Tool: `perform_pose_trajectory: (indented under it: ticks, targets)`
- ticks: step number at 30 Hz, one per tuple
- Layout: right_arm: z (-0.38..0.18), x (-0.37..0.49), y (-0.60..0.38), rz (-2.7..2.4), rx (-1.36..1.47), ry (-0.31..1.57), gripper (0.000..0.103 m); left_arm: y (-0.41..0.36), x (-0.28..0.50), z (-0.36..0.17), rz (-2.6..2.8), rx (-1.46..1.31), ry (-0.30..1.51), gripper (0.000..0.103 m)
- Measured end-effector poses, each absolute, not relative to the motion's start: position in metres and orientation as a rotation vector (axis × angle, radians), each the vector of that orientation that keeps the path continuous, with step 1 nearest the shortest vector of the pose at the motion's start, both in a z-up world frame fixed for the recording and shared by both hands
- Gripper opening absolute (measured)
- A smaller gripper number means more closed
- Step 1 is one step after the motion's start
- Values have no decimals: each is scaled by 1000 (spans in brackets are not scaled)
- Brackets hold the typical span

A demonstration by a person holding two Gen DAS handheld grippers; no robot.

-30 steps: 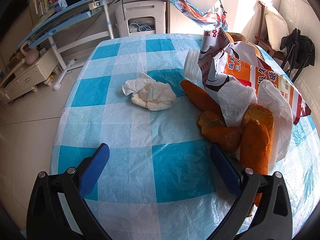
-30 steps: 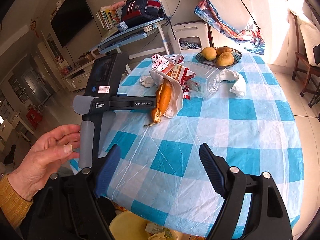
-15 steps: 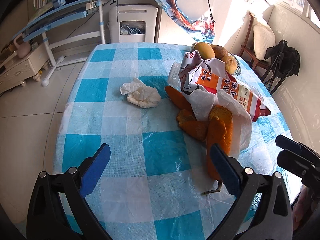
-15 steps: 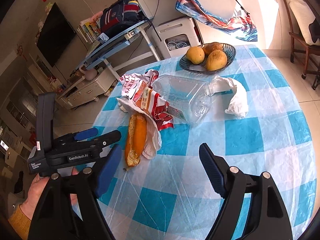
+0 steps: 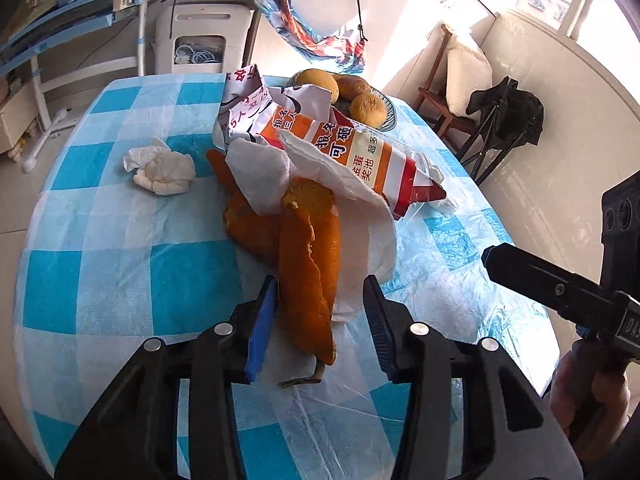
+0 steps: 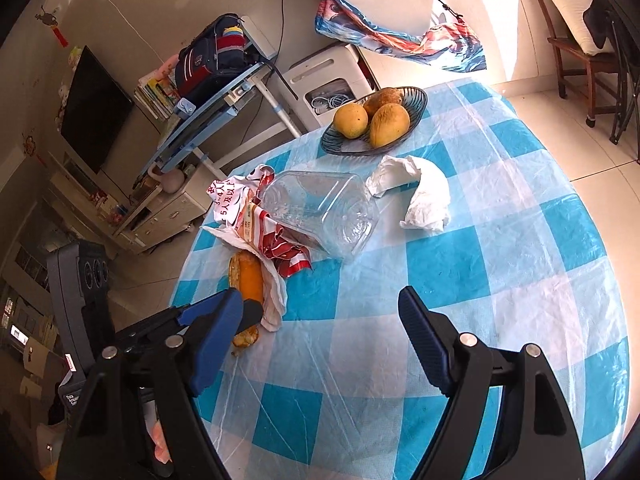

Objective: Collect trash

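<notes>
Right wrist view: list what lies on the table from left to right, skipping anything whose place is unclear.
Orange peel → clear plastic container → crumpled white tissue. The snack wrapper overlaps the peel and the container, and the fruit bowl sits above both, so they are left out.

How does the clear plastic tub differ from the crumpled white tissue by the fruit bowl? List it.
The clear plastic tub is see-through, moulded and bigger; the crumpled white tissue is opaque and wrinkled. The tub touches the red snack wrapper; the tissue does not. Both rest on the checked tablecloth.
</notes>
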State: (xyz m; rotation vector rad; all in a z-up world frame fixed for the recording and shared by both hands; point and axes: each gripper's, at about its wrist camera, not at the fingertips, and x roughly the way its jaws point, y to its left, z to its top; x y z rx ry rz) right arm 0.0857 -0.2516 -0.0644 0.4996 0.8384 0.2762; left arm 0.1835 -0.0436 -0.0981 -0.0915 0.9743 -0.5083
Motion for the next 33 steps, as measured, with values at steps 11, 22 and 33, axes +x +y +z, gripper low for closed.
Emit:
perform_pose_trajectory:
  ticks: [11, 22, 33]
  targets:
    - [-71, 105, -207, 358, 398, 873, 76, 4, 178, -68, -525, -215, 911, 14]
    - [-88, 127, -177, 391, 307, 926, 21, 34, 181, -56, -541, -280, 936, 12]
    - [-72, 101, -193, 383, 300, 881, 3, -9, 173, -101, -550, -46, 1036, 60]
